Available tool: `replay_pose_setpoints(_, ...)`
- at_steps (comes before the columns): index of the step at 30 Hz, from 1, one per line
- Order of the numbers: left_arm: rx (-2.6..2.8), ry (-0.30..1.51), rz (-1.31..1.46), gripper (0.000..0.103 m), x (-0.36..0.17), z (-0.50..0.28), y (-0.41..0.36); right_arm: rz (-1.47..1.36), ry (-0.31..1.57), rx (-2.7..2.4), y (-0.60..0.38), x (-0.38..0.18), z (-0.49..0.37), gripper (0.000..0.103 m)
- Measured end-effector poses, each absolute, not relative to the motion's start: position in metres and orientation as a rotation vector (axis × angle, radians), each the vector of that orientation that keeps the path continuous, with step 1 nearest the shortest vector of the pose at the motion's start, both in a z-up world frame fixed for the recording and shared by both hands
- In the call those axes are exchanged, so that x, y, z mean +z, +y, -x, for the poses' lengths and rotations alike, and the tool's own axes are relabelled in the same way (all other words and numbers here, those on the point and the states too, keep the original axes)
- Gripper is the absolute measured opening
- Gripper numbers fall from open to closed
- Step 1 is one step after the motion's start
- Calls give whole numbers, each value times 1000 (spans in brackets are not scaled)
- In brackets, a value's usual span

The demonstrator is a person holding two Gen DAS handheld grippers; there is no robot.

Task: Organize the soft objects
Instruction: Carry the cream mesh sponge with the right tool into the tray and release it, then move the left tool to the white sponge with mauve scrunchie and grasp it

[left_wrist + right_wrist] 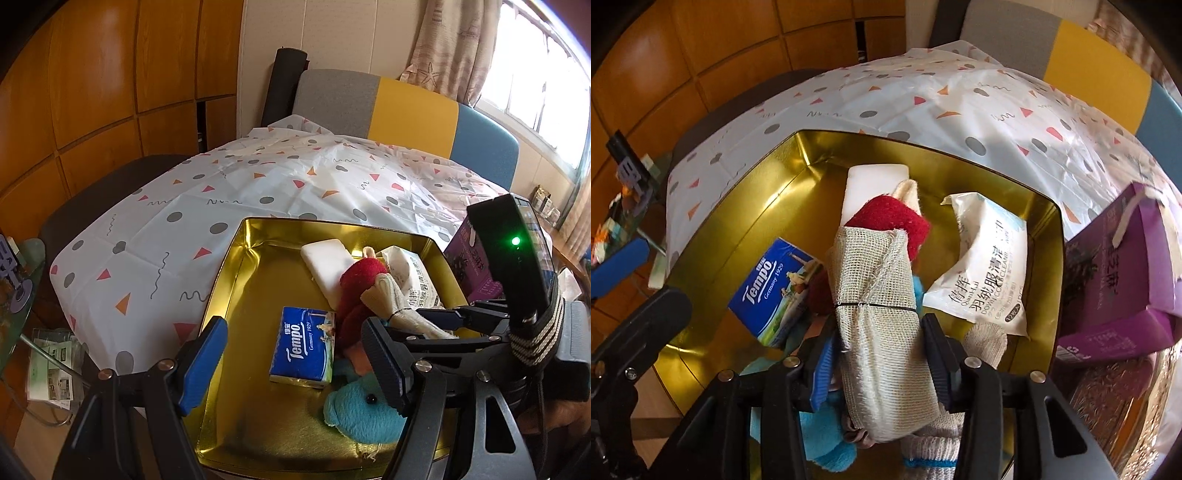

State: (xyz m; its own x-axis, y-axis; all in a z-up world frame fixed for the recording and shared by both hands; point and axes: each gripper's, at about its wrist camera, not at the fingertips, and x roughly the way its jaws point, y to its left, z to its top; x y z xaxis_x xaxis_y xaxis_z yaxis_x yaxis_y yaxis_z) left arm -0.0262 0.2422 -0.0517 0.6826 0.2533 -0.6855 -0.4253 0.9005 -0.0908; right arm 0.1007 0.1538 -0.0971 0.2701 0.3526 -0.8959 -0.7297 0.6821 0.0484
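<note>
"Tempo Germany 1929" on the blue tissue pack (303, 346); "DOWN CO… CLEANING WIPE" on the white wipes pouch (988, 273).

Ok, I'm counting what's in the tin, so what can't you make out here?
- Blue plush: left view, part behind a finger of the left gripper.
- Red plush: right view, mostly under the cloth roll.
- Purple box: right view, text blurred.
- Right gripper: whether its pads press the roll is unclear.

Gauze roll (877, 295) over gold tin (746, 206)
</note>
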Motion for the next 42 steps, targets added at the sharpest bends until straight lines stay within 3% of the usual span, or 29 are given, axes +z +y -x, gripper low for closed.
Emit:
replay_pose_setpoints(4,387,725,253,76,-51,28,242,373,1068,741,146,-91,-103,50)
replay_pose_setpoints(8,388,722,252,76,-50,30,242,326,1034,738,137,-79,-103,63)
replay_pose_setpoints(26,365,693,213,76,-35,39,226,231,810,690,65,-8,-78,64)
replay_pose_setpoints(42,224,673,101,76,-10,26,164,89,737,388,-87,16,-101,64)
